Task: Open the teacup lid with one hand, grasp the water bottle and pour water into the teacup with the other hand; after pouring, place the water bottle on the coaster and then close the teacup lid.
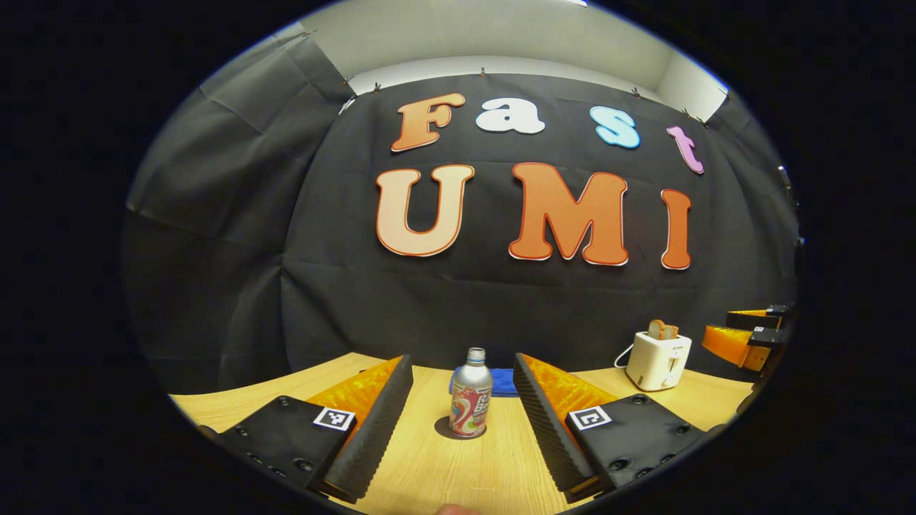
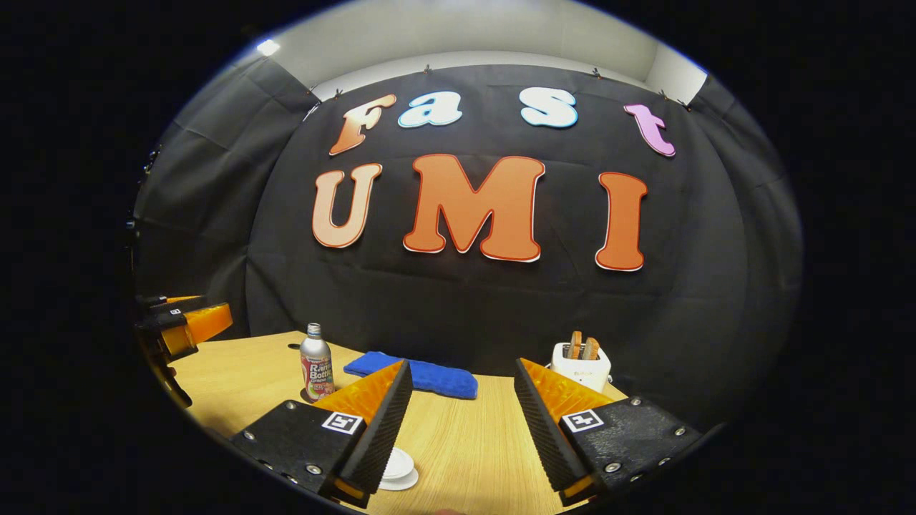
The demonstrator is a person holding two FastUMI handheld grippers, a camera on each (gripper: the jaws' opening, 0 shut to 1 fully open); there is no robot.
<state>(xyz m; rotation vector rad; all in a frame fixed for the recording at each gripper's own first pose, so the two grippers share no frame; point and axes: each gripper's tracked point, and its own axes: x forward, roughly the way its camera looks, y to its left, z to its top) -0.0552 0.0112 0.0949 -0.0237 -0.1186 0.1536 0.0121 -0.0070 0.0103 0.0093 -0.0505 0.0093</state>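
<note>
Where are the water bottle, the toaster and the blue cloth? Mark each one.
water bottle (image 1: 469,408), left gripper view, on the printed body below the silver shoulder.
toaster (image 1: 658,360), left gripper view, on its white front face.
blue cloth (image 2: 422,373), right gripper view, on the middle of its top.

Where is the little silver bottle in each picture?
Left gripper view: the bottle stands low in the middle on the table, between the open claw's two fingers.
Right gripper view: the bottle stands at lower left, beyond that claw's left finger.
Shared landmark: the blue cloth lies just behind the bottle in the left gripper view and just to its right in the right gripper view.
</note>
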